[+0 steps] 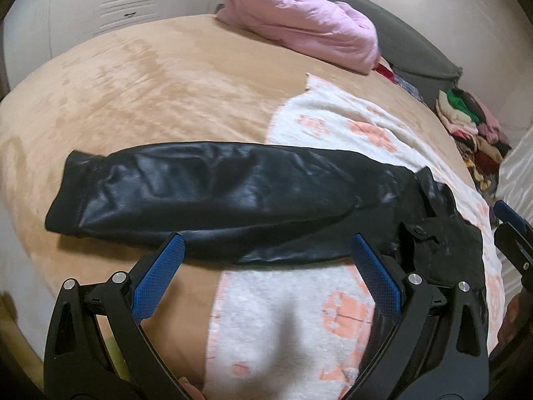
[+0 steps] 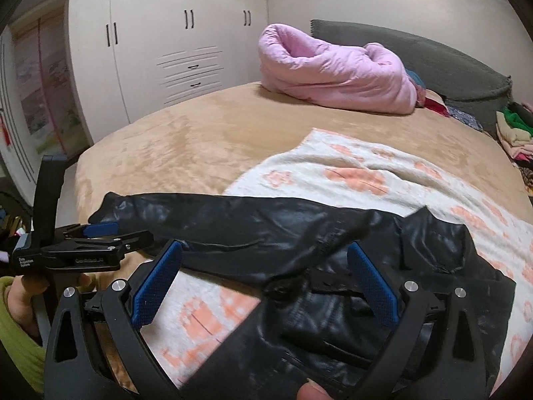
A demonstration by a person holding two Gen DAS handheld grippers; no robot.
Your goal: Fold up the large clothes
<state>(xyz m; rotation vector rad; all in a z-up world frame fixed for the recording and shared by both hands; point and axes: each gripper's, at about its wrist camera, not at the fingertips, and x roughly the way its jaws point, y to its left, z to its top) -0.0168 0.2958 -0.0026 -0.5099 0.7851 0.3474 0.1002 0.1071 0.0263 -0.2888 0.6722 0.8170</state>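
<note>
A black leather-look jacket [image 1: 213, 200] is laid across a tan plush bed cover [image 1: 150, 76], partly over a white blanket with orange flower prints [image 1: 333, 123]. Its sleeve is stretched out to the left, the cuff end lying on the tan cover. In the left wrist view the jacket's body is cut off at the lower right, behind the gripper frame; in the right wrist view its lower hem runs out of the frame bottom, and parts of its surface are blurred.

The left hand-held gripper [image 1: 266, 276] is seen with its blue-padded fingers spread wide, nothing between them, just short of the sleeve's near edge. The right hand-held gripper [image 2: 266, 280] is likewise spread apart over the jacket's collar area, gripping nothing.

Only the right wrist view shows the left gripper from the side [image 2: 83, 250], held by a hand [image 2: 20, 300] with a yellow-green sleeve; small white lettering on its body is too blurred to be read. Only this view shows the tall white wardrobe doors with black handles [image 2: 150, 50] fully.

A rolled pink quilt [image 2: 333, 73] lies far back on the bed against a dark grey headboard [image 2: 433, 56]. A pile of mixed coloured clothes [image 1: 466, 116] is partly cut off at the right.
</note>
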